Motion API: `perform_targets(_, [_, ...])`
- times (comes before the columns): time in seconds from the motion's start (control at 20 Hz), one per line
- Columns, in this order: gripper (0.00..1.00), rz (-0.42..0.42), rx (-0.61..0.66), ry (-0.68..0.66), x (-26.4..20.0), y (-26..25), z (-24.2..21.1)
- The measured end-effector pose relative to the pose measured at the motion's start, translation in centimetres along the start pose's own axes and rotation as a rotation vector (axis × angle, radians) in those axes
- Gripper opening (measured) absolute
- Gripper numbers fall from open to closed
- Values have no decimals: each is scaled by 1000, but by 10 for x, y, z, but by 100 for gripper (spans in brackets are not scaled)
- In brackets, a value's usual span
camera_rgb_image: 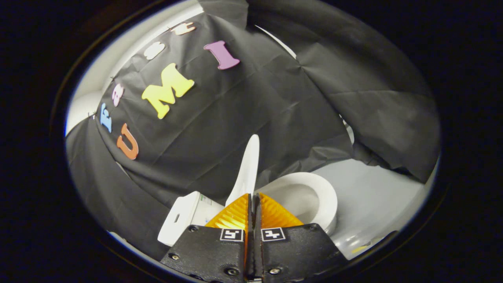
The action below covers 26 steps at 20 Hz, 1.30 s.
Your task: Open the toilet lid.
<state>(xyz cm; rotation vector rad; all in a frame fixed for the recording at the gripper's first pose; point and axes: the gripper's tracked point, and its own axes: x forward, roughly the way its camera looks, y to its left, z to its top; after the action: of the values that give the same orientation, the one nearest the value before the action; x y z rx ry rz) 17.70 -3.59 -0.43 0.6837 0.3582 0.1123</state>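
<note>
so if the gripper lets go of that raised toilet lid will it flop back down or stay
The lid looks thin, rigid and glossy, so likely stiff and slippery. It stands near upright over the bowl, pinched between the gripper fingers; released, it may tip either way.

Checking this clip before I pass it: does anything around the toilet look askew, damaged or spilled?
Nothing stands out. The toilet lid stands raised, just beyond the gripper, whose orange fingers are closed together with nothing visible between them. The open bowl and tank look intact, with no spill on the grey floor.
</note>
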Motion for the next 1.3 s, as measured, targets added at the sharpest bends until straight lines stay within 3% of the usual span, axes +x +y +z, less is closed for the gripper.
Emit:
perform_targets(0.6, [4, -11, -79, -32, -7, 56, 7])
perform_targets(1.3, [4, -46, -285, -85, -13, 133, 6])
